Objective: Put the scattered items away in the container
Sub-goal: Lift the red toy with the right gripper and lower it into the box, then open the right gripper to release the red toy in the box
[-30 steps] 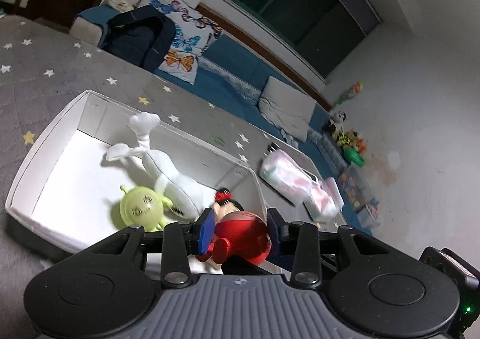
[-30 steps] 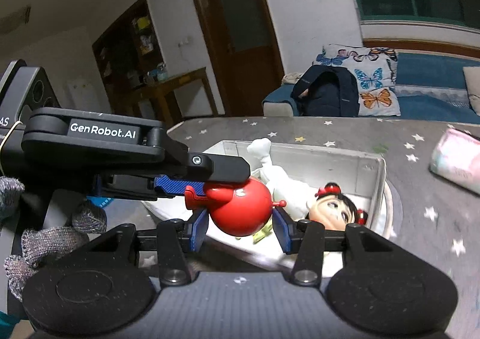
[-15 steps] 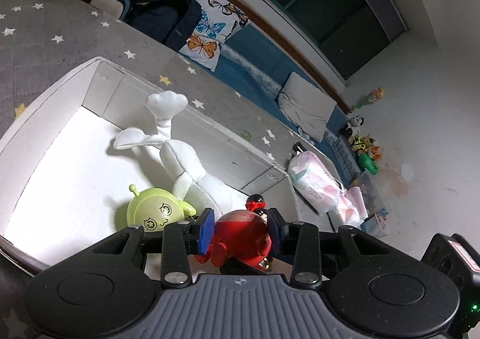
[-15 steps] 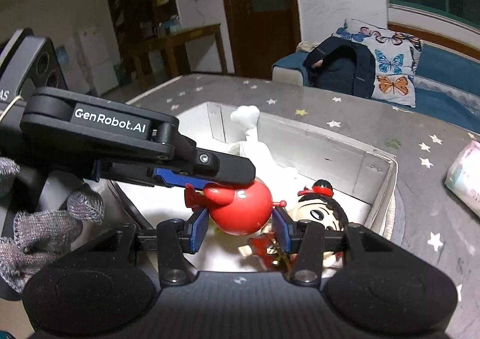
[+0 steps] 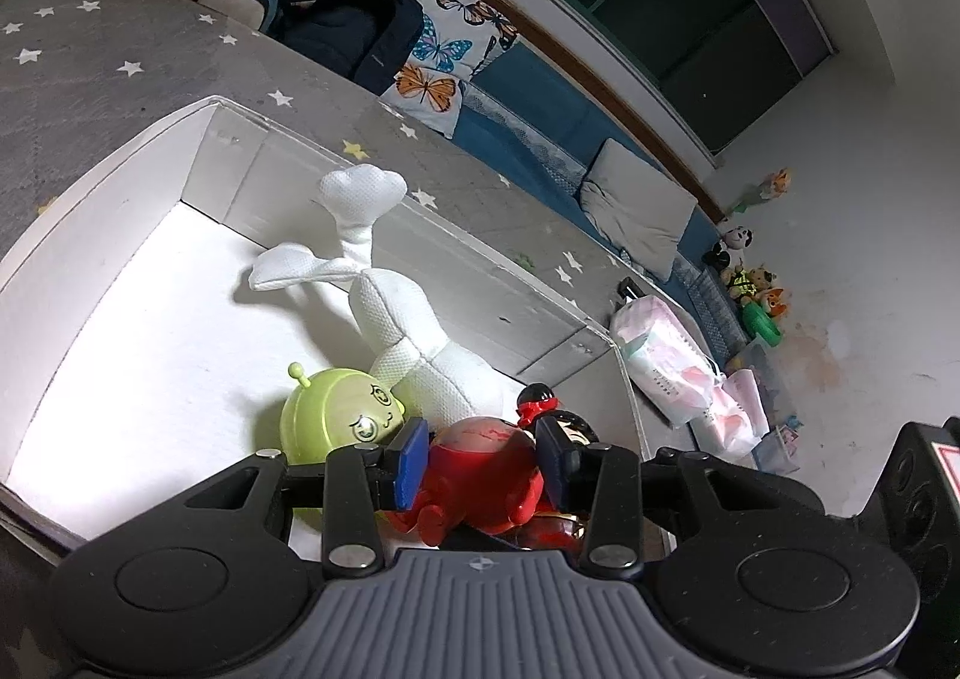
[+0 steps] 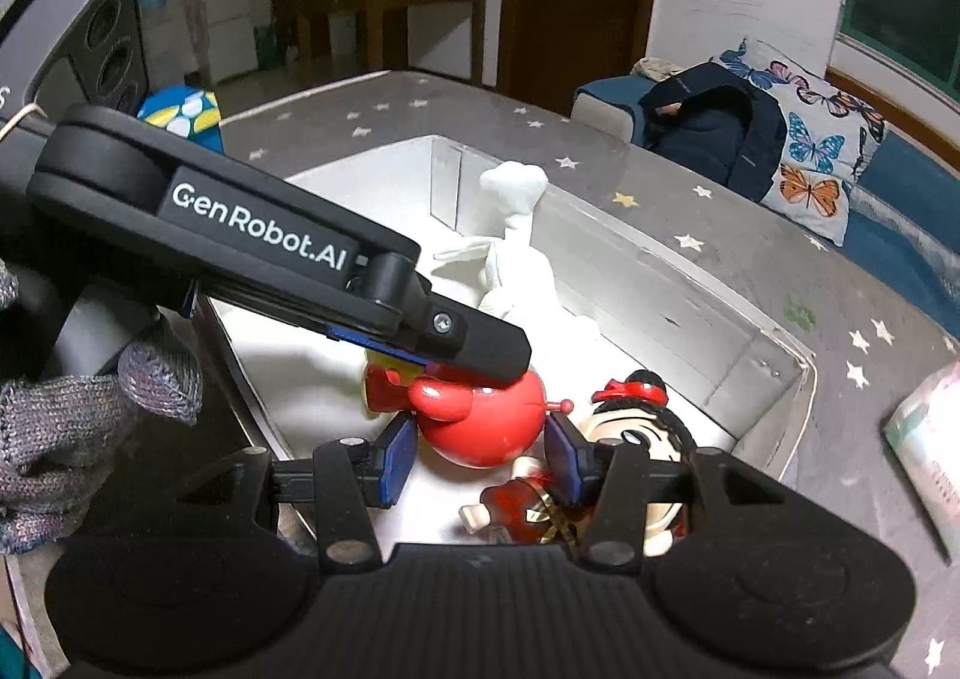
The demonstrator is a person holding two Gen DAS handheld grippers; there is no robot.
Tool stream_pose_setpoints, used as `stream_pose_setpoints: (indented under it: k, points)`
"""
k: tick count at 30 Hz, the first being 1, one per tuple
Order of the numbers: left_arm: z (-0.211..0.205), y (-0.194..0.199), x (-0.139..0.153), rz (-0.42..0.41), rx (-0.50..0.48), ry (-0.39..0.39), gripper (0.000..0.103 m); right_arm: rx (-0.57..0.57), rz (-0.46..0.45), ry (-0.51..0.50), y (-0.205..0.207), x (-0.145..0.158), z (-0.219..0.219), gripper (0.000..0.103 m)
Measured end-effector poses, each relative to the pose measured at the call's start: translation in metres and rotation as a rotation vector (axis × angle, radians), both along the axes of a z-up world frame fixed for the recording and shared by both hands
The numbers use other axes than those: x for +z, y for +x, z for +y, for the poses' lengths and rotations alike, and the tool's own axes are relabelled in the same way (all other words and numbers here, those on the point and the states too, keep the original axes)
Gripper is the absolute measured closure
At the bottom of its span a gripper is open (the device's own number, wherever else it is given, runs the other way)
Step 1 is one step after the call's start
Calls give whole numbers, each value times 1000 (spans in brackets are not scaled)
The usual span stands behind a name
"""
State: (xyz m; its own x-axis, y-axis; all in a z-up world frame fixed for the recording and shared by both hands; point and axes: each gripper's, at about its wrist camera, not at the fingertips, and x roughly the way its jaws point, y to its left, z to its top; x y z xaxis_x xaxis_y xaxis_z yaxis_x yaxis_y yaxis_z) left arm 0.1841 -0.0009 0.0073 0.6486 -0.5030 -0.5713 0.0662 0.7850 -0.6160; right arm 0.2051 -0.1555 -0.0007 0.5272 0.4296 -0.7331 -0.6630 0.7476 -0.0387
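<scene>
A round red toy point(image 5: 486, 469) hangs low inside the white box point(image 5: 120, 181), caught between both grippers. My left gripper point(image 5: 483, 460) has its pads against the toy's sides while its jaws are opening. In the right wrist view its upper finger point(image 6: 468, 343) lies across the top of the red toy point(image 6: 486, 427). My right gripper point(image 6: 477, 460) is shut on the same toy from the near side. Under and beside it lie a black-haired doll with a red bow point(image 6: 636, 427), a green round toy point(image 5: 336, 415) and a white plush point(image 5: 384, 313).
The box wall point(image 6: 660, 289) stands on a grey star-patterned cloth. A pink tissue pack point(image 5: 666, 361) lies just beyond the box's right end. A gloved hand point(image 6: 60, 439) holds the left gripper. A dark backpack point(image 5: 348, 30) and butterfly cushions are on the blue sofa behind.
Both grippers have sunk deeper into the box with the red toy between them. The right wrist view has rolled and now looks more steeply down onto the doll.
</scene>
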Motion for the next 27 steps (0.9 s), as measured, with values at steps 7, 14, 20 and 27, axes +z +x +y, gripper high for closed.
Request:
stream_pose_setpoints:
  k: [7,14,20,27]
  points:
    - [2,-1,-2,3,-3,-12,61,7,5,-20,-1,0,4,55]
    - [2,-5,1,-9,-8,-19,61,2,2,-17,-3,3,1,55]
    - [1,-6,2,-13,-13,-8,61,2,7,-20,-3,4,0,53]
    - [-1,-4,-2,-3,-13,20,62,13,19,-20,1,4,-2,50]
